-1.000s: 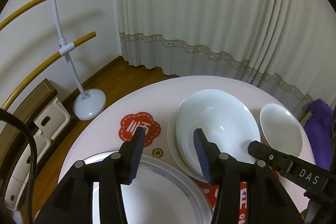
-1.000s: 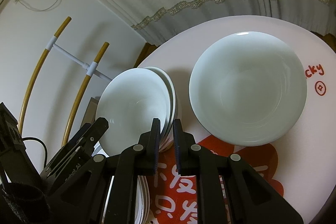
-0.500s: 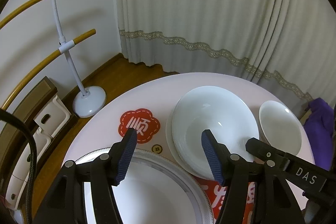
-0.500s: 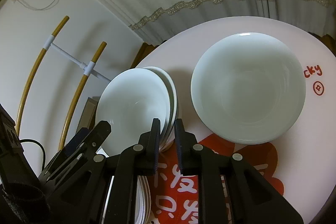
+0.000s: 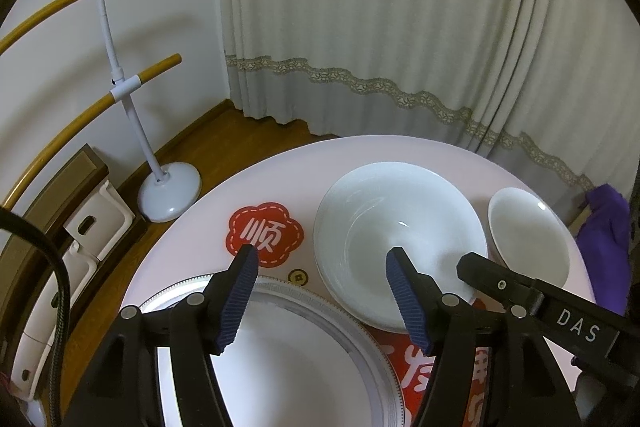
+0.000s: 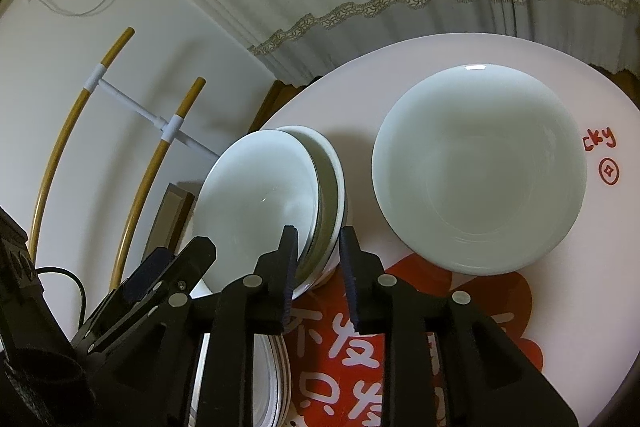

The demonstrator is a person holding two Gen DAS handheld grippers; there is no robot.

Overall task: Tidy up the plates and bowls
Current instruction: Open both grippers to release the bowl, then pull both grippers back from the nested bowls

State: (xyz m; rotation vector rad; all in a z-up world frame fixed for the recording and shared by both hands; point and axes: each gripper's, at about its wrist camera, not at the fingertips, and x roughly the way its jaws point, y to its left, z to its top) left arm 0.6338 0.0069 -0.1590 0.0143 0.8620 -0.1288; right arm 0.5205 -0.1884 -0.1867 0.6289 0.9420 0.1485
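Note:
A stack of white bowls (image 5: pixel 400 239) sits on the round table (image 5: pixel 304 163); it also shows in the right wrist view (image 6: pixel 264 203). My left gripper (image 5: pixel 320 291) is open and empty, above the near left of the stack and over a large patterned-rim plate (image 5: pixel 288 359). My right gripper (image 6: pixel 318 263) is open by a small gap, its jaws either side of the stack's near rim. A single white bowl (image 6: pixel 480 167) lies to the right; it also shows in the left wrist view (image 5: pixel 528 235).
A white stand with wooden bars (image 5: pixel 120 91) is on the floor at left, beside white boxes (image 5: pixel 92 223). Curtains (image 5: pixel 400 27) hang behind the table. Purple cloth (image 5: pixel 608 239) lies at the right edge. Red printed patches (image 6: pixel 400 347) mark the tablecloth.
My left gripper opened wide and drew back off the bowl stack. My right gripper opened slightly at the stack's rim. The top bowl settled level on the stack.

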